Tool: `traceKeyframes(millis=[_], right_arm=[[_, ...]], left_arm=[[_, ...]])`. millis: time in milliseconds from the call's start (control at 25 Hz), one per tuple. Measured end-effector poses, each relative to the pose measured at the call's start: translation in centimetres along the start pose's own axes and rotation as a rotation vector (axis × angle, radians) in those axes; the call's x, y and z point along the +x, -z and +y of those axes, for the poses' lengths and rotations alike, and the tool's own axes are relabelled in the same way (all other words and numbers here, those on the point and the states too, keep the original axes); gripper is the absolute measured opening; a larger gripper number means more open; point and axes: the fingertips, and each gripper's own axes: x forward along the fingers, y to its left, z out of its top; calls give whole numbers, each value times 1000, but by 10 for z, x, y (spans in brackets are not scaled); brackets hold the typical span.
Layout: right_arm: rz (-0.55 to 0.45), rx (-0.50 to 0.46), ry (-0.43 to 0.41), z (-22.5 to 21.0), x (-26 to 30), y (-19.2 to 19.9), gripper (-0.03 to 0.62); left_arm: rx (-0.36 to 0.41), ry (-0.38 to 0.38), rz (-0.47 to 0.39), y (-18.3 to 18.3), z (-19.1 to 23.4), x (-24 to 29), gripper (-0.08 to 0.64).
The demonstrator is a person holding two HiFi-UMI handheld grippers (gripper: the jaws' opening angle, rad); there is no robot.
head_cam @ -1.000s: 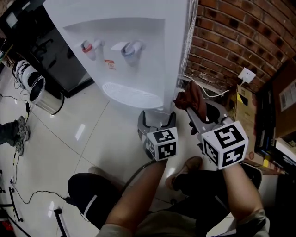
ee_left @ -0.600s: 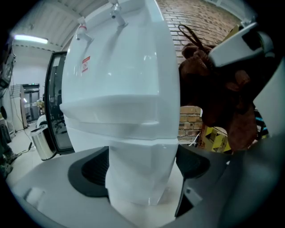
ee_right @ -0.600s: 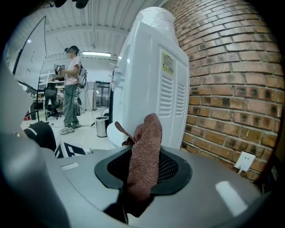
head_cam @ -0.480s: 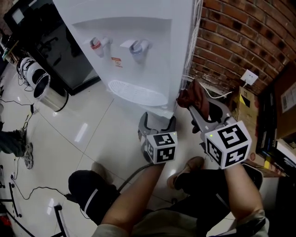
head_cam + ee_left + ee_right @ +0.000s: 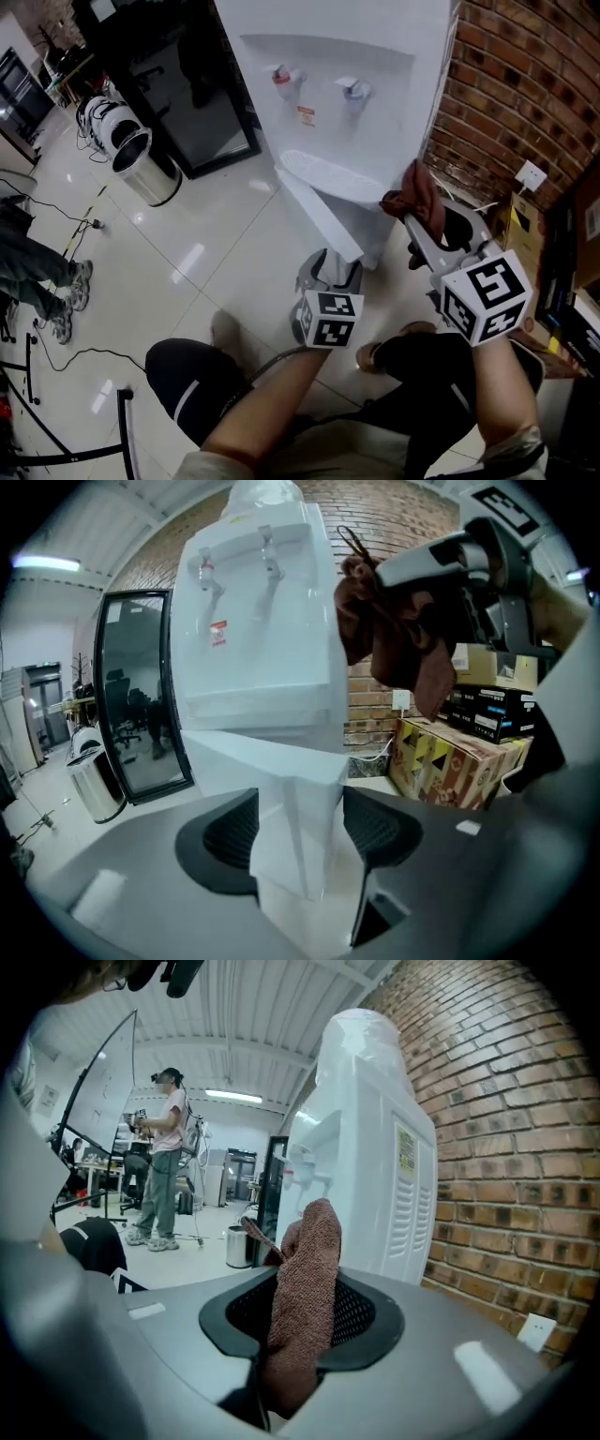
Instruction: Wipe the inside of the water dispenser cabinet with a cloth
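The white water dispenser (image 5: 347, 112) stands against a brick wall. Its lower cabinet door (image 5: 319, 220) is swung out toward me. My left gripper (image 5: 330, 274) has just been closing its jaws, and they now press on the door's free edge (image 5: 295, 799), which fills the gap between the pads. To the right, my right gripper (image 5: 419, 217) is held up beside the dispenser, shut on a brown terry cloth (image 5: 416, 195). In the right gripper view the cloth (image 5: 305, 1288) stands up between the jaws. The cabinet's inside is hidden behind the door.
A black glass-door cabinet (image 5: 178, 84) and a steel bin (image 5: 141, 164) stand left of the dispenser. Cardboard boxes (image 5: 441, 761) and a wall socket (image 5: 532, 175) lie by the brick wall (image 5: 525, 84) on the right. Cables cross the floor at left, where a person (image 5: 164, 1157) stands.
The cabinet door, flush before, now sticks out from the dispenser with my left gripper on its edge. My right gripper has risen a little with the cloth. The head view has swung left.
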Motion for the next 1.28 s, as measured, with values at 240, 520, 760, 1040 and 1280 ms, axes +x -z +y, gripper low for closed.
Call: traceKeyframes(millis=[240,520,760,1040,1280], right_arm=[[-80,-60,-109,56,26,-22,133],[-97,-160,-251,132,68,-39,133],[-110,-163,-326,178,117,-56,133],[-40,-195,-424,226,170,-51,133],[-45,-130,-500,234,162,-61,135]], left_arm=[[9,-46,-6,27,39,-45,214],[-78,-152,49,63,108,-88,188],[-59,-289,81,87,180,-108,1],[-128,-330,84,103,261,-118,2],[-244,-165,-32,88,242,-132,152]])
